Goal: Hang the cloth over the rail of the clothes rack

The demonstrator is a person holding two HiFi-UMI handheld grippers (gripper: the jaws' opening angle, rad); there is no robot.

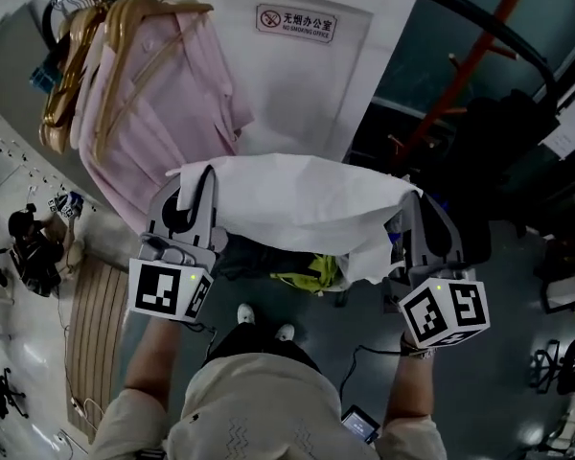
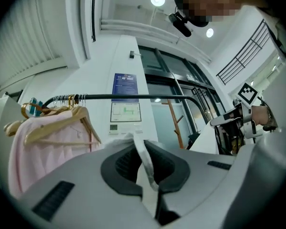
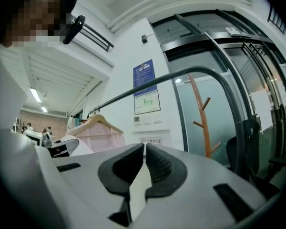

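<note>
A white cloth (image 1: 302,209) is stretched out between my two grippers, held up in front of the person. My left gripper (image 1: 194,192) is shut on the cloth's left corner, and a white fold (image 2: 144,161) shows pinched between its jaws. On the other side my right gripper (image 1: 409,220) is shut on the right corner, a thin white edge (image 3: 142,182) caught between its pads. The black rail of the clothes rack (image 1: 479,17) arches above and beyond the cloth; the same rail (image 2: 133,97) crosses the left gripper view, and the rail (image 3: 200,73) curves down in the right gripper view.
Pink shirts on wooden hangers (image 1: 149,94) crowd the rail's left end. A white wall with a no-smoking sign (image 1: 297,22) stands behind. An orange coat stand (image 1: 460,75) rises at the right. A basket with yellow-green cloth (image 1: 311,274) sits on the floor below.
</note>
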